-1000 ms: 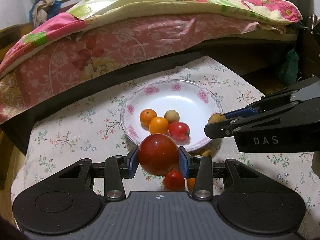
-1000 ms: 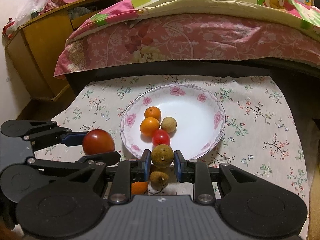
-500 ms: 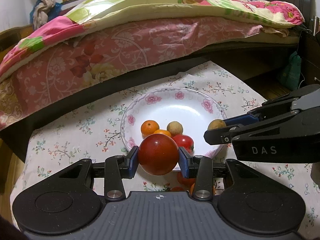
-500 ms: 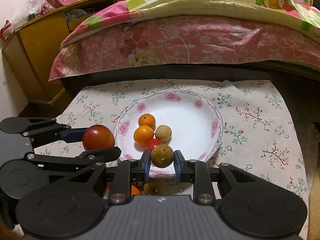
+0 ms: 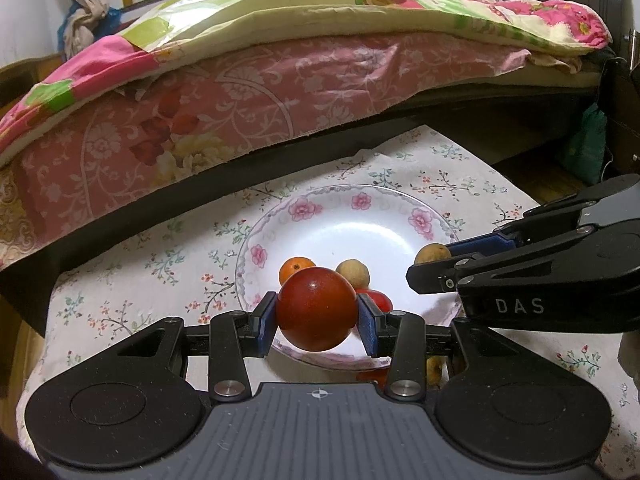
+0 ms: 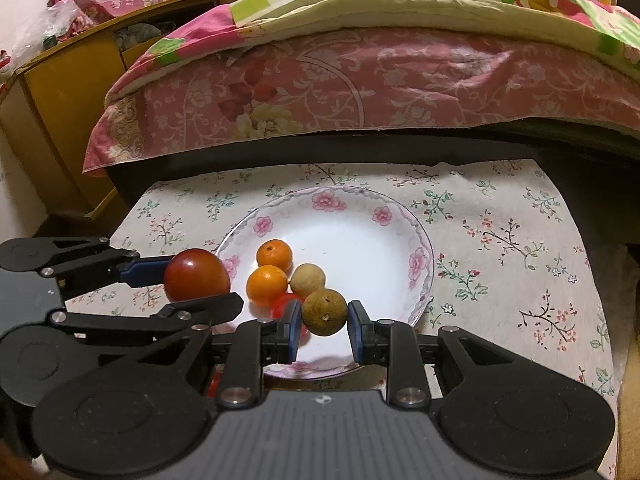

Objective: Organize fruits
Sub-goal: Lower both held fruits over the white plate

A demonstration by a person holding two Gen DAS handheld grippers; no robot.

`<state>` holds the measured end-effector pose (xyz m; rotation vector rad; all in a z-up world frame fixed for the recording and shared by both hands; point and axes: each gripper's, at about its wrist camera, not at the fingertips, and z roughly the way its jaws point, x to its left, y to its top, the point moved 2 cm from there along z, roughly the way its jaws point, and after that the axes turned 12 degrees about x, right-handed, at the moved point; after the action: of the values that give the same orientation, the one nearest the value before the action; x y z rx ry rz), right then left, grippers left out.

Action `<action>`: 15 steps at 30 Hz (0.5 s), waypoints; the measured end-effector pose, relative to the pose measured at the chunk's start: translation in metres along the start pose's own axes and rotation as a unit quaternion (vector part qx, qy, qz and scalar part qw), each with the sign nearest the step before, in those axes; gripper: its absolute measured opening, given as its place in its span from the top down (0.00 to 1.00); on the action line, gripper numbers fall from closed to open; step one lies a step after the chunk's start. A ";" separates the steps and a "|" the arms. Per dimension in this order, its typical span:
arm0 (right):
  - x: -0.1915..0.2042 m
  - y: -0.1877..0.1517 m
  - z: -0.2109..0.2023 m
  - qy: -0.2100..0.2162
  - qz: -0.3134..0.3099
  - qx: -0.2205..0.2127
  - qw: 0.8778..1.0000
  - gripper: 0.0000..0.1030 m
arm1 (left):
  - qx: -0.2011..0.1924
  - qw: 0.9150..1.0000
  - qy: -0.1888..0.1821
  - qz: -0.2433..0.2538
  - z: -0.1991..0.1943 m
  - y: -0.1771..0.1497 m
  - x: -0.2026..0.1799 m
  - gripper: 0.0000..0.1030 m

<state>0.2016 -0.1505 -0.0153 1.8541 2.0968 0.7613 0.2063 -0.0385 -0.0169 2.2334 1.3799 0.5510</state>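
Note:
My left gripper (image 5: 317, 316) is shut on a large dark red fruit (image 5: 317, 308), held over the near rim of the white floral plate (image 5: 360, 208). It also shows in the right wrist view (image 6: 197, 275). My right gripper (image 6: 323, 320) is shut on a small brown fruit (image 6: 324, 311), held over the plate (image 6: 416, 232); the fruit also shows in the left wrist view (image 5: 431, 253). On the plate lie two oranges (image 6: 274, 255) (image 6: 267, 285), a tan round fruit (image 6: 307, 279) and a small red tomato (image 6: 285, 304), partly hidden.
The plate sits on a floral cloth (image 6: 500, 248) over a low table. A bed with pink covers (image 6: 360, 80) runs along the far edge. A wooden cabinet (image 6: 60, 100) stands at the left. More small fruits (image 5: 434, 366) lie under the grippers.
Both grippers have moved forward with their fruits, from in front of the plate to over its near part. The plate's fruits have not moved.

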 end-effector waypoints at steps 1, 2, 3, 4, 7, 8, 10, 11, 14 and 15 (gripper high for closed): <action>-0.001 0.001 0.001 0.001 0.001 0.001 1.000 0.75 | 0.000 1.000 0.000 0.000 0.001 0.001 0.000 0.52; -0.002 0.002 0.003 0.001 0.003 0.002 1.000 0.75 | 0.000 1.000 0.000 0.000 0.002 0.001 0.000 0.52; -0.003 0.003 0.004 0.002 0.005 0.002 1.000 0.75 | 0.000 1.000 0.000 0.000 0.003 0.002 0.000 0.52; -0.004 0.003 0.005 0.003 0.006 0.003 1.000 0.75 | 0.001 1.000 0.001 0.000 0.004 0.002 0.000 0.52; -0.006 0.005 0.008 0.002 0.009 0.003 1.000 0.75 | 0.001 1.000 0.002 0.002 0.006 0.004 0.000 0.52; -0.007 0.006 0.009 0.003 0.009 0.004 1.000 0.75 | 0.001 1.000 0.003 0.002 0.007 0.005 0.001 0.52; -0.009 0.008 0.012 0.004 0.012 0.004 1.000 0.75 | 0.002 1.000 0.004 0.003 0.010 0.007 0.002 0.52; -0.010 0.009 0.013 0.005 0.014 0.005 1.000 0.75 | 0.002 1.000 0.004 0.003 0.011 0.008 0.002 0.52; -0.012 0.012 0.017 0.006 0.017 0.005 1.000 0.75 | 0.004 1.000 0.005 0.005 0.015 0.011 0.003 0.52; -0.012 0.012 0.018 0.006 0.018 0.005 1.000 0.75 | 0.004 1.000 0.006 0.006 0.016 0.012 0.002 0.52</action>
<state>0.2230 -0.1577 -0.0258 1.9007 2.0834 0.7741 0.2248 -0.0436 -0.0230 2.2507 1.3773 0.5635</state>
